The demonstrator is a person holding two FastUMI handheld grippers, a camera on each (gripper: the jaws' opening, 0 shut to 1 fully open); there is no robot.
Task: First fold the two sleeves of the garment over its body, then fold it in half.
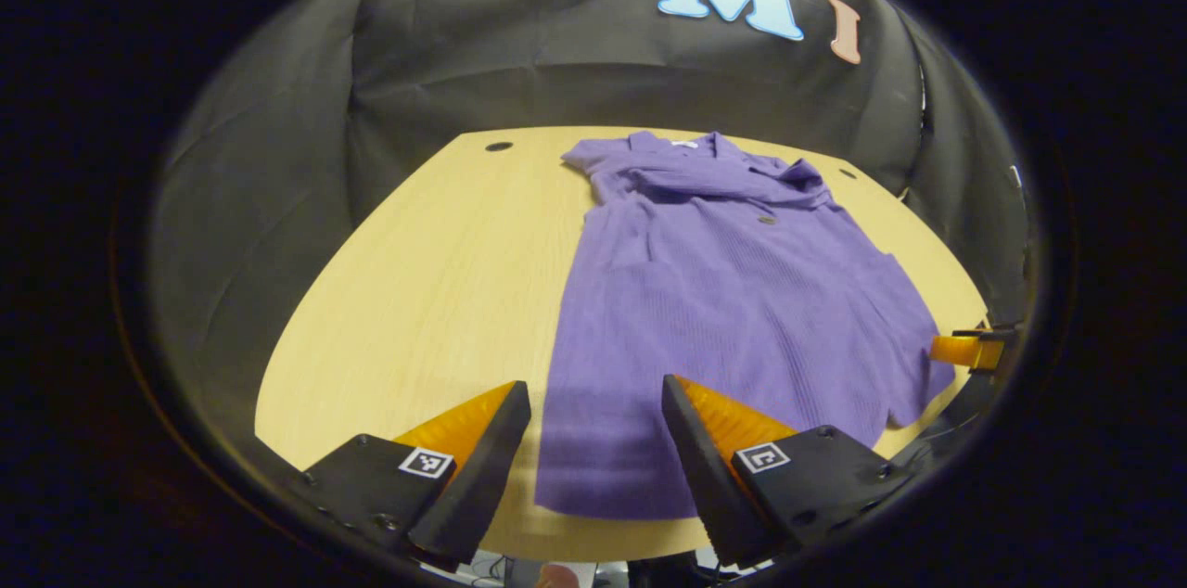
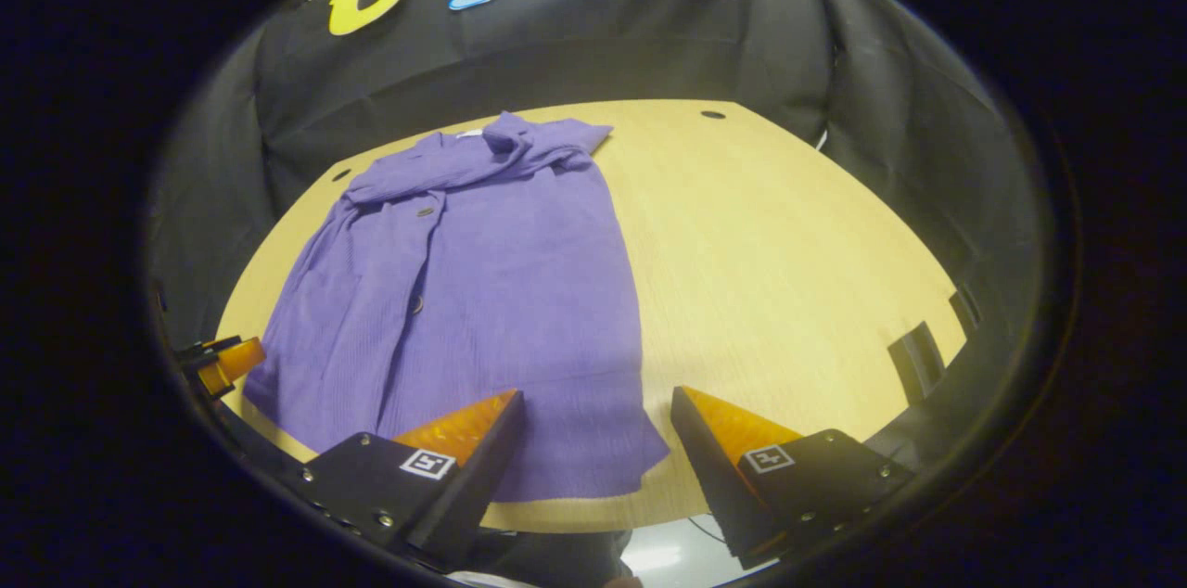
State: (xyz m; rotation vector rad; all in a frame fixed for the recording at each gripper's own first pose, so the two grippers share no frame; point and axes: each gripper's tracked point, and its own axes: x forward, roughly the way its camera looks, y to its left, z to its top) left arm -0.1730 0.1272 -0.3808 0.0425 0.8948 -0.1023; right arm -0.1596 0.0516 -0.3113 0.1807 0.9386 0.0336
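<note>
A purple buttoned garment (image 1: 733,291) lies flat on the wooden table (image 1: 436,273), collar at the far end and hem toward me. Both sleeves (image 1: 723,183) lie folded across the chest just below the collar. In the left gripper view, my left gripper (image 1: 595,389) is open, hovering over the near left corner of the hem; the right gripper (image 1: 969,350) peeks in at the right edge. In the right gripper view, my right gripper (image 2: 598,395) is open above the hem's near right corner of the garment (image 2: 482,291), and the left gripper (image 2: 227,361) shows at the left edge.
Bare table (image 2: 788,273) stretches to the right of the garment, with a small round hole (image 2: 712,114) near the far edge and dark brackets (image 2: 913,356) at its right rim. Another hole (image 1: 498,146) sits at the far left. Black cloth walls surround the table.
</note>
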